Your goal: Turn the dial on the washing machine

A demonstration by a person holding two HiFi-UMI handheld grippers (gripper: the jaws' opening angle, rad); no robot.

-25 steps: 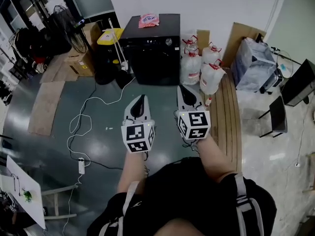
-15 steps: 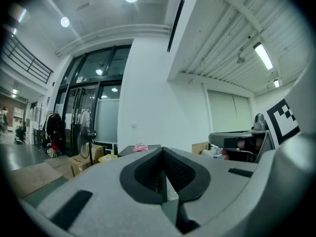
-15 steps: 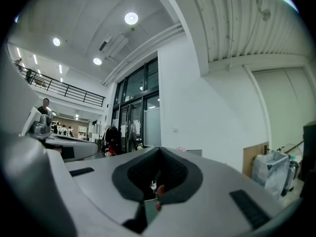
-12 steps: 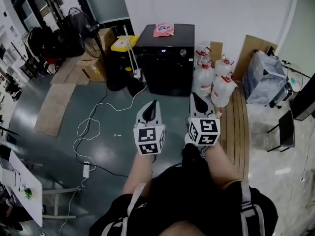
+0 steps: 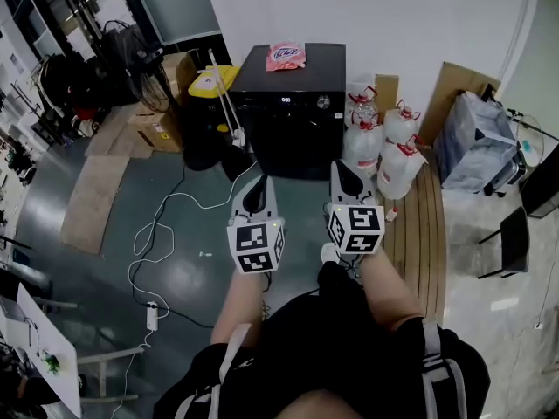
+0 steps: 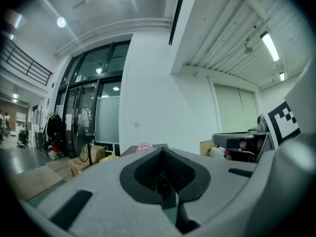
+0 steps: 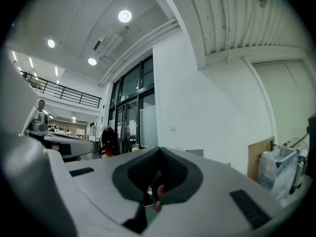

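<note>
The black washing machine (image 5: 293,103) stands against the white wall, with its round dial (image 5: 323,101) at the right of the control strip. A pink packet (image 5: 286,55) lies on its top. Both grippers are held side by side over the floor, well short of the machine and pointing at it. My left gripper (image 5: 260,186) is shut with nothing in it, and so is my right gripper (image 5: 342,173). In the left gripper view the closed jaws (image 6: 160,154) aim toward the machine top and the pink packet (image 6: 144,146). The right gripper view shows its closed jaws (image 7: 158,157) empty.
Several water jugs (image 5: 384,142) stand right of the machine, beside a wooden bench (image 5: 415,221) and a plastic bag (image 5: 476,125). A yellow-lidded bin (image 5: 205,81) and cardboard boxes (image 5: 157,116) sit to its left. A white cable (image 5: 157,230) trails across the floor.
The head view has shifted slightly and the machine looks a little nearer. Both grippers stay side by side and shut.
</note>
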